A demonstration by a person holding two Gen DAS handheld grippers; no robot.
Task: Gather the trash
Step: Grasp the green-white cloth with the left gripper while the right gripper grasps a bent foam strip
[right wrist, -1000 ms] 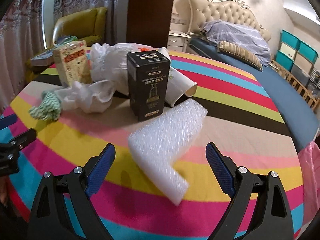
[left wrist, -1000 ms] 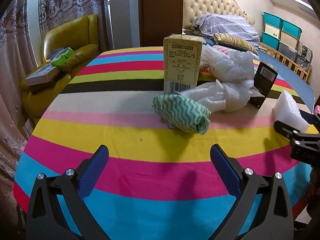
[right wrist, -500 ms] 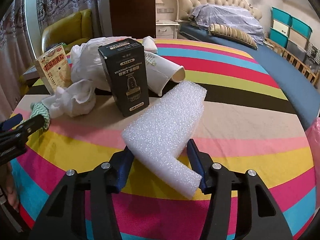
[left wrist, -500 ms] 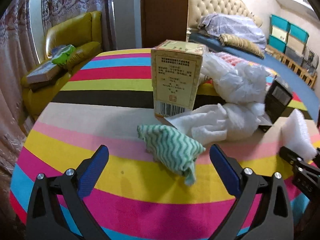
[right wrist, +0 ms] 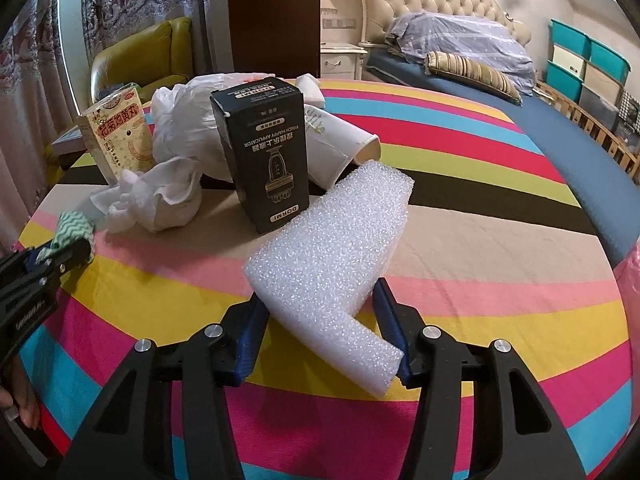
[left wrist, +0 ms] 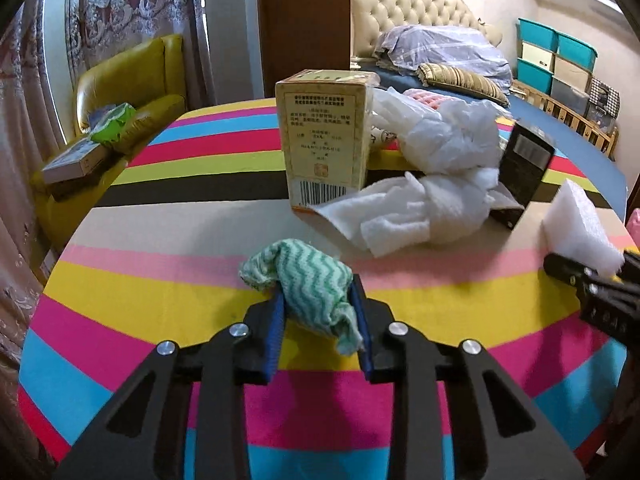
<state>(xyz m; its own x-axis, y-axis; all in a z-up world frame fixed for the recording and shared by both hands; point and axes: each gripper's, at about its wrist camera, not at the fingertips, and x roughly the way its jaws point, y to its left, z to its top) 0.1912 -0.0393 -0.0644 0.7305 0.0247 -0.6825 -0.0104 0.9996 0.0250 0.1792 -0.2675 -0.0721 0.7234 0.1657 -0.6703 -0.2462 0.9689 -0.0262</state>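
We hold the left gripper (left wrist: 318, 312) low and level over the striped table (left wrist: 160, 288), clamped on the green cloth (left wrist: 304, 284). Our right gripper (right wrist: 324, 316) pinches the white foam piece (right wrist: 332, 256), seemingly just above the tabletop.

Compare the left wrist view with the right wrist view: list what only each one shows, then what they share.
Only the left wrist view: the barcode side of the tall yellow carton and the left gripper shut on the green wavy-striped cloth.

Only the right wrist view: the white paper cup lying on its side and the right gripper shut on the white L-shaped foam piece.

Both: the black upright box, crumpled white tissue, and striped tablecloth.
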